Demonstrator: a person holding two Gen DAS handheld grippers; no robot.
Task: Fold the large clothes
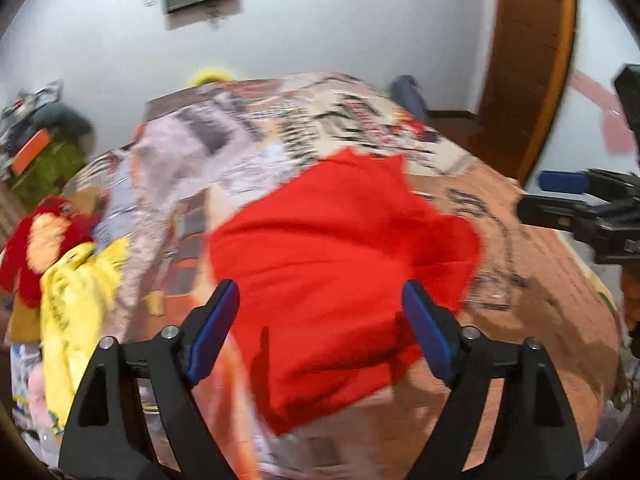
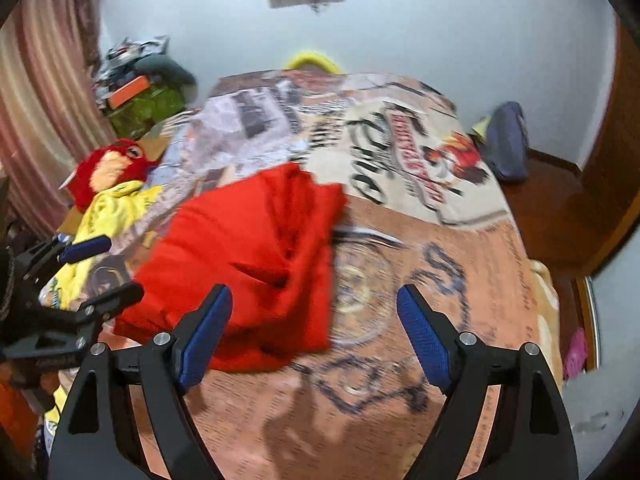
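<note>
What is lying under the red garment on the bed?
The red garment lies on the printed bedspread, which shows all around it. Whatever the cloth covers directly beneath cannot be seen.

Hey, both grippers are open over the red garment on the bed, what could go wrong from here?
1. The red garment lies bunched in thick folds, so a hand-held gripper may pinch several layers instead of one edge.
2. The yellow garment sits close beside it and could get dragged along.
3. Both views are motion-blurred; moving this fast may make the left hand-held gripper miss the hem.

my pads (image 2: 424, 336): blue, textured | red garment (image 1: 332, 264): matt soft cloth | bedspread (image 2: 460, 280): printed cloth | door (image 1: 528, 60): glossy wood
</note>
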